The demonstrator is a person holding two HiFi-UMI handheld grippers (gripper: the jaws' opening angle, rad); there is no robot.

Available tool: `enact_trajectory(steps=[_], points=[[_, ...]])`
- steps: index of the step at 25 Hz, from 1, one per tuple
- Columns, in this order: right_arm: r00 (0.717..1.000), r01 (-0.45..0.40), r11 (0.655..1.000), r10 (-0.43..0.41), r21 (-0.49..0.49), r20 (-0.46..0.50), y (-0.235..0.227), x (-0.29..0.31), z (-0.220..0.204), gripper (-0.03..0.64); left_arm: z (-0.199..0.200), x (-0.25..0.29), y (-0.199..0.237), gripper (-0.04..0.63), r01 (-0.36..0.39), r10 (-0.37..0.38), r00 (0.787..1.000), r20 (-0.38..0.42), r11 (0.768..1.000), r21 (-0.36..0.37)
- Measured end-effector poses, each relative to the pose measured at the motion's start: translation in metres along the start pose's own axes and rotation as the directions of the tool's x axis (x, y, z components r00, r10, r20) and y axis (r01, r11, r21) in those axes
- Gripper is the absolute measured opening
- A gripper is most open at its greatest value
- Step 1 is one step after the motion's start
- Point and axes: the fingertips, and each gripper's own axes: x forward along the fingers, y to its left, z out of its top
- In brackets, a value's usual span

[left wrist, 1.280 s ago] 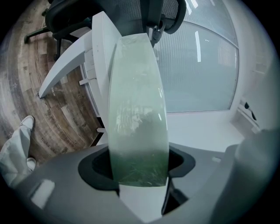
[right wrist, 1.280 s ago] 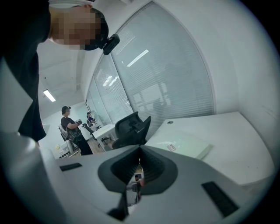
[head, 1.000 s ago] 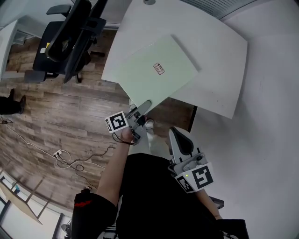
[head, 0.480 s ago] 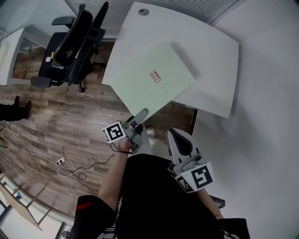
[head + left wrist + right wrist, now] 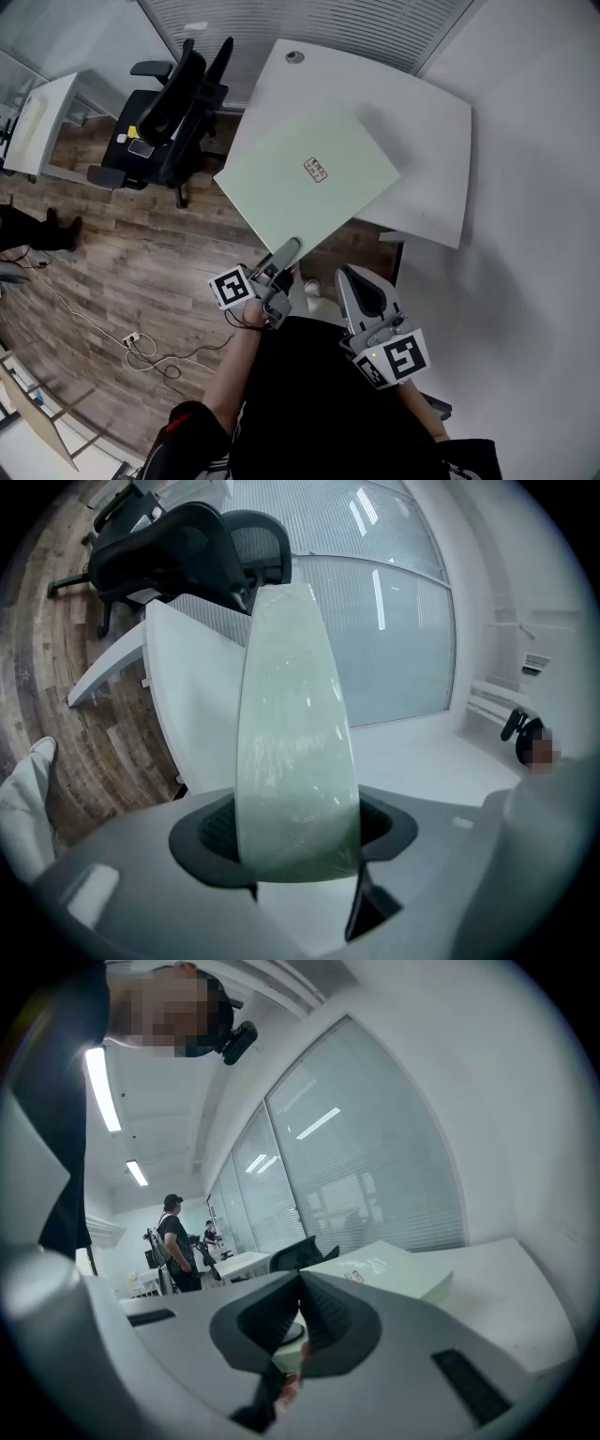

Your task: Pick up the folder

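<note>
folder (image 5: 309, 183), pale green, flat and square-cornered with a small label (image 5: 317, 170) at its middle, is held over the near-left part of a white desk (image 5: 427, 122). its near corner, at six o'clock, is clamped in the left gripper (image 5: 284, 253), and part of it juts past the desk's edge over wood floor (image 5: 112, 272). right gripper (image 5: 349, 277) sits at five o'clock of the folder, jaws together on nothing. a black office chair (image 5: 173, 112) stands at nine o'clock, well apart. cables (image 5: 141, 347) lie on the floor at seven o'clock.
</note>
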Motion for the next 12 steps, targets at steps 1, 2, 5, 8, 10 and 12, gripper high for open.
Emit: enact_trajectory(steps=[1,2,5,8,10,12], points=[[1.000,-0.003,1.000,0.003,-0.005,0.008,0.002,-0.004,0.000,-0.005,-0.003,-0.004,-0.007,0.284,0.008,-0.008,1.000,0.008,1.000,0.003],[1.000,-0.007,1.000,0.007,-0.011,0.016,0.004,-0.008,0.001,-0.005,-0.005,-0.009,-0.013,0.284,0.017,-0.017,1.000,0.015,1.000,0.008],[0.999,-0.012,1.000,0.013,-0.029,0.043,0.008,-0.017,0.007,-0.005,-0.009,-0.020,-0.034,0.284,0.035,-0.036,0.999,0.037,0.999,0.031],[0.996,-0.007,0.999,0.010,-0.041,0.085,0.005,-0.022,0.016,-0.005,-0.011,-0.027,-0.052,0.284,0.032,-0.036,0.997,0.061,0.998,0.057],[0.994,-0.007,0.998,0.014,-0.064,0.107,0.005,-0.027,0.021,-0.005,-0.011,-0.034,-0.065,0.284,0.033,-0.039,0.996,0.075,0.996,0.082],[0.992,-0.008,0.997,0.018,-0.080,0.124,0.009,-0.033,0.027,-0.004,-0.011,-0.043,-0.080,0.284,0.038,-0.047,0.995,0.092,0.994,0.105]])
